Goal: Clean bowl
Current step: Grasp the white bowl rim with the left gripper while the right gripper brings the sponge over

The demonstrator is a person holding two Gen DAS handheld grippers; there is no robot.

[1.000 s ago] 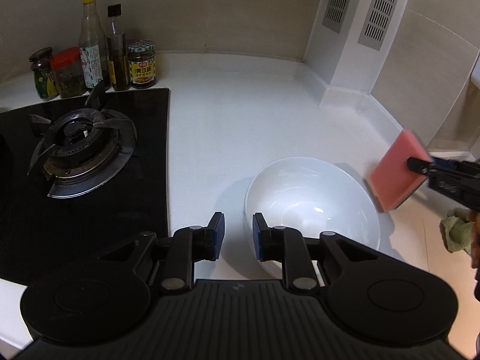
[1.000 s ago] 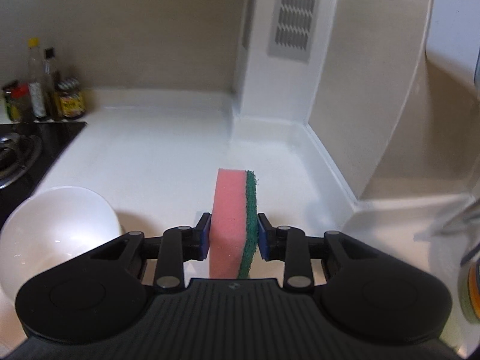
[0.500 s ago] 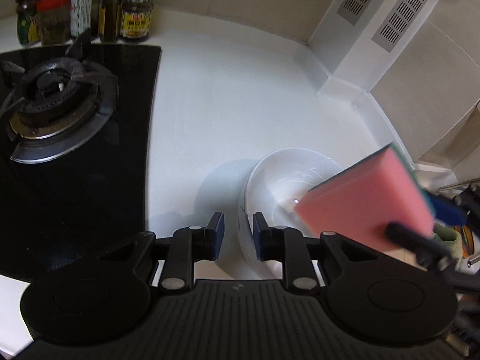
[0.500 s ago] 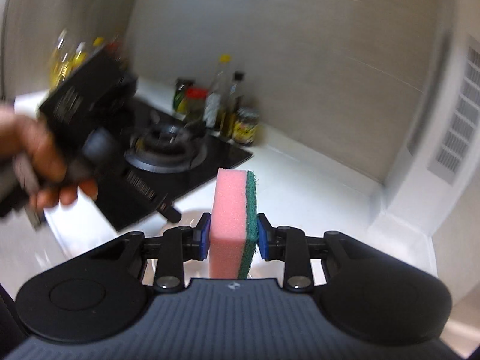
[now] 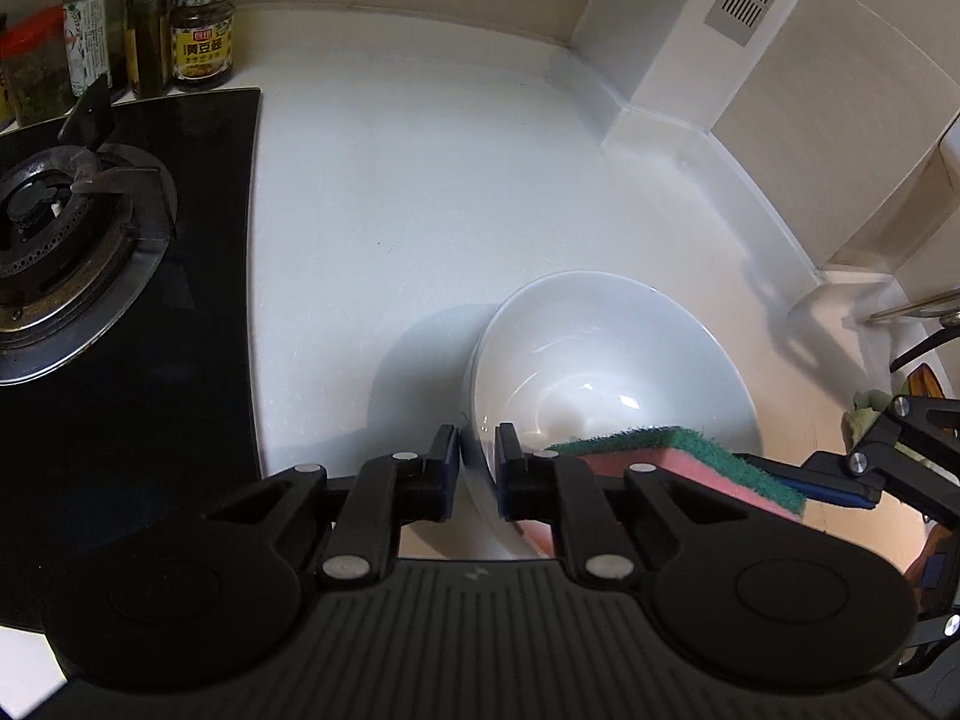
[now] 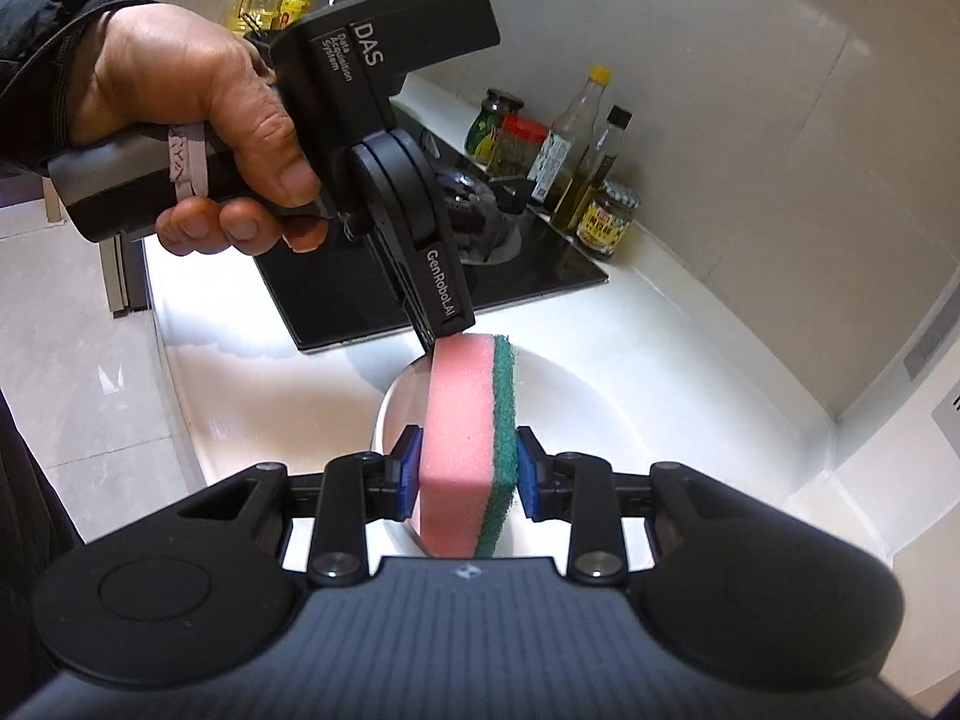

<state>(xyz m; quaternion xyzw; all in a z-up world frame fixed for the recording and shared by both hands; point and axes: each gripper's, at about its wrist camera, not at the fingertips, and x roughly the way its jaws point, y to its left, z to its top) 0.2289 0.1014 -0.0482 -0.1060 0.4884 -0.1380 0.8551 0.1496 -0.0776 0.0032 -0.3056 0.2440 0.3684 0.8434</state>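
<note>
A white bowl (image 5: 606, 360) is tilted on the white counter. My left gripper (image 5: 478, 468) is shut on the bowl's near rim, one finger inside and one outside. My right gripper (image 6: 467, 468) is shut on a pink sponge with a green scouring side (image 6: 468, 450). The sponge reaches into the near side of the bowl (image 6: 570, 420). In the left wrist view the sponge (image 5: 678, 456) lies across the bowl's lower right, green side up. The right gripper's own body shows at the right edge there. The left gripper's body, held by a hand, shows in the right wrist view (image 6: 390, 138).
A black gas hob (image 5: 120, 276) with a burner lies left of the bowl. Sauce bottles and jars (image 5: 144, 36) stand at the back left. A white wall column with vents (image 5: 690, 48) rises at the back right. A sink area with a green rag (image 5: 864, 414) is at far right.
The right gripper swung round and brought the sponge down into the bowl. The left gripper closed in on the bowl's rim and tilted it up.
</note>
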